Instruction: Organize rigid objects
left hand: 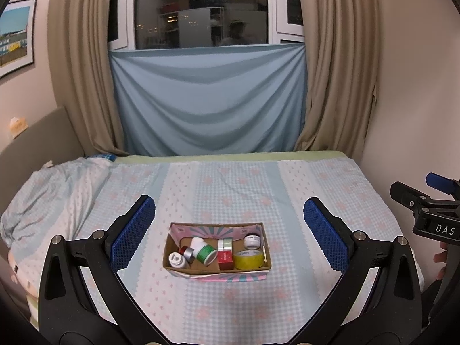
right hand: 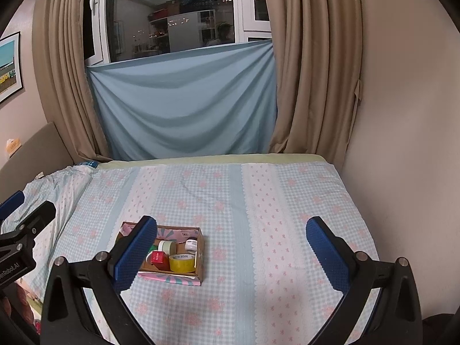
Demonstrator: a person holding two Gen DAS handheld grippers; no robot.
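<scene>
While both tongs hang above the bed (left hand: 230, 189) with nothing between their blue pads, the cardboard box (left hand: 217, 227) sits on the checked bedspread and serves as the landmark. The left tongs (left hand: 230, 230) are spread wide, one pad on either side of the box as seen from the left wrist. The right tongs (right hand: 231, 251) are likewise spread wide, hanging to the right of the box, with their left pad (right hand: 135, 254) overlapping the box's left part in the right wrist view.

Inside the box, a yellow tape roll (left hand: 249, 259) lies at the near right corner, a red carton (left hand: 225, 256) just left of it, and a small white jar (left hand: 252, 241) behind the tape. A green-banded white bottle (left hand: 203, 250) lies tilted left of the carton. A white-capped bottle (left hand: 176, 259) stands at the near left corner, touching a silver can (left hand: 187, 253).
</scene>
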